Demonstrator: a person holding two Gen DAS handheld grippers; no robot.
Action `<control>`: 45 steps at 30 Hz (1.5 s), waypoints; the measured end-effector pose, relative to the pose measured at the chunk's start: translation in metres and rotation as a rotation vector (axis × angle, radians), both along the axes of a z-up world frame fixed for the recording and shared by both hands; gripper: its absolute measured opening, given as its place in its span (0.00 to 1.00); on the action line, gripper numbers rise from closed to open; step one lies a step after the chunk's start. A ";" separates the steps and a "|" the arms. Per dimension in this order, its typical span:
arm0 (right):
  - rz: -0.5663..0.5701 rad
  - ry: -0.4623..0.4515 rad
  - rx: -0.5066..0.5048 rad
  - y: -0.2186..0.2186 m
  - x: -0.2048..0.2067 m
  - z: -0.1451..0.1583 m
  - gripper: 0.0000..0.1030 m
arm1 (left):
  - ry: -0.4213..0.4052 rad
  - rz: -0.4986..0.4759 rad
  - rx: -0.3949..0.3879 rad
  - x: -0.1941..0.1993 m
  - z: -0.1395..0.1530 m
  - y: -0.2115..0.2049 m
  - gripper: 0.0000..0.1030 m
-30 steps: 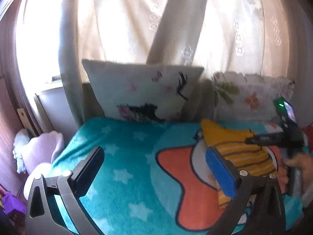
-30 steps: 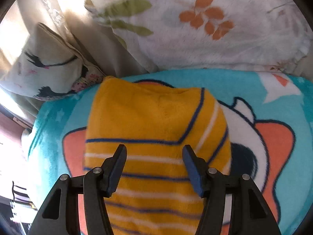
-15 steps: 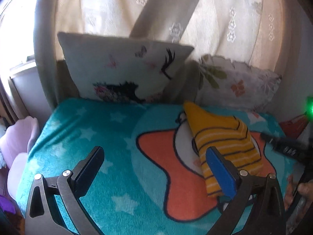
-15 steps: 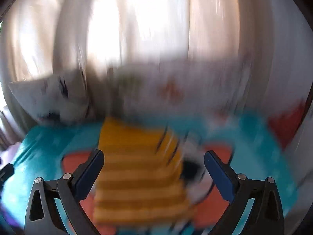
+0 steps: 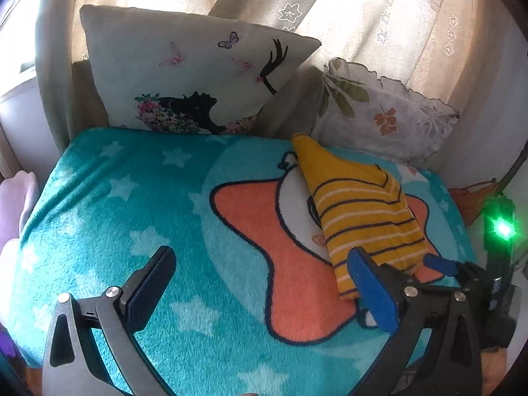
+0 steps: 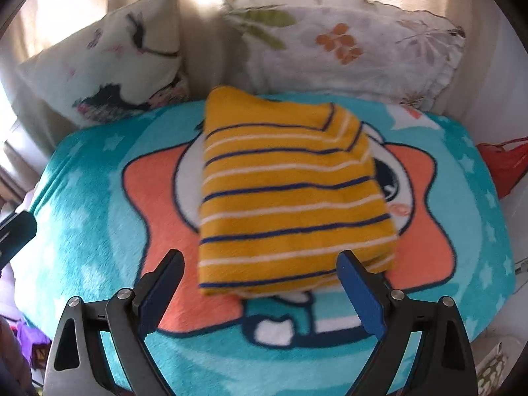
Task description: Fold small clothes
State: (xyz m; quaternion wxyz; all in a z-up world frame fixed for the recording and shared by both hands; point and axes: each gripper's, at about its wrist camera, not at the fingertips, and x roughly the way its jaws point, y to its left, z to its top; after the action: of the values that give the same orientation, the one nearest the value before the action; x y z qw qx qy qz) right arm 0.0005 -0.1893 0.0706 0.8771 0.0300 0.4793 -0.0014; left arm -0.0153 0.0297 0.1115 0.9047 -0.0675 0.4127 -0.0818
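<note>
Folded yellow striped garment [image 6: 290, 198] lying in a neat bundle on the turquoise star blanket [image 5: 138, 204] near two pillows [image 5: 184, 79], seemingly finished, with left gripper [image 5: 260, 293] and right gripper [image 6: 260, 293] both spread wide, empty, clear of the cloth.

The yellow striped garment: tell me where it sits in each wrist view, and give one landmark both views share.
Left wrist: the folded yellow striped garment lies right of centre on the teal blanket, running diagonally; its near end is hidden behind the left gripper's blue finger pad.
Right wrist: it fills the centre, just beyond the open right gripper.
Shared landmark: the leaf-print pillow behind it.
</note>
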 end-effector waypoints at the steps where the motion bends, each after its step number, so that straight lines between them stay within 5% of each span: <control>1: 0.010 0.005 -0.003 0.005 -0.001 -0.002 0.93 | 0.002 0.001 0.002 -0.001 0.000 0.002 1.00; 18: 0.073 0.083 0.000 0.057 -0.002 -0.030 0.93 | 0.087 0.044 0.001 -0.007 -0.022 0.035 1.00; 31: 0.017 0.130 -0.004 0.045 -0.004 -0.045 0.93 | 0.168 -0.036 -0.053 0.008 -0.043 0.022 1.00; 45: 0.072 0.080 0.005 0.020 0.006 -0.036 0.93 | 0.162 0.021 -0.017 0.007 -0.034 -0.016 1.00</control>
State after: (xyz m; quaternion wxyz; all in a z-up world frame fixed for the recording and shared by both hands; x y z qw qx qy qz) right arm 0.0067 -0.1692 0.0345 0.8566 0.0148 0.5149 0.0301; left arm -0.0080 0.0140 0.0776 0.8685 -0.0859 0.4832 -0.0698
